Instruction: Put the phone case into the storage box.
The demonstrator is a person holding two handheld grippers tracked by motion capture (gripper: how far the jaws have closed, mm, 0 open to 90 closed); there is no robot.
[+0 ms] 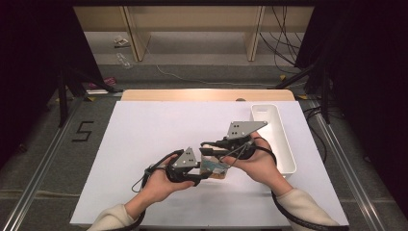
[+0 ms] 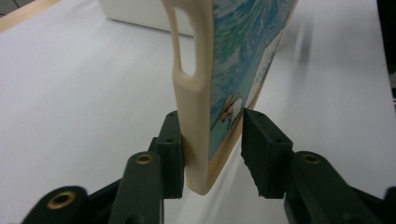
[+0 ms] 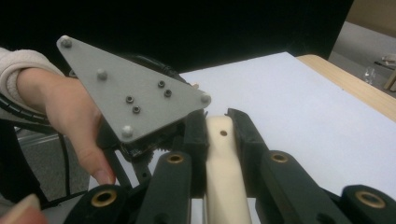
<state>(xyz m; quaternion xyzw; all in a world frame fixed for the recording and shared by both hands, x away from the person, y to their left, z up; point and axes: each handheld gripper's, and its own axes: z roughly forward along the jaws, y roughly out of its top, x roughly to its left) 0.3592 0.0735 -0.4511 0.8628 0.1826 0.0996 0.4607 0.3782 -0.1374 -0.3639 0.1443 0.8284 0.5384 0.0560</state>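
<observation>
A phone case [image 2: 219, 88] is held above the white table [image 1: 144, 144] between the two grippers, a little toward four o'clock from the table's centre in the high view. It is cream-coloured along its rim, with a long slot cut into the side edge, and its flat back carries a printed picture in blues, greens and white with a small figure in orange and white near the lower end; along one edge of the print a thin tan border shows. In the left gripper view the case stands on edge, rising toward twelve o'clock from between the black jaws. The left gripper [image 2: 212, 149] has one pad against the cream rim, while the other pad stands just off the printed face with a sliver of table showing between them, so it is not yet pinching. The right gripper [image 3: 218, 135] is pressed together on the cream rim of the case, where a small round hole shows between its pads. A white rectangular bin [image 1: 274, 137] stands at about three o'clock, near the right hand [image 1: 260, 161].
</observation>
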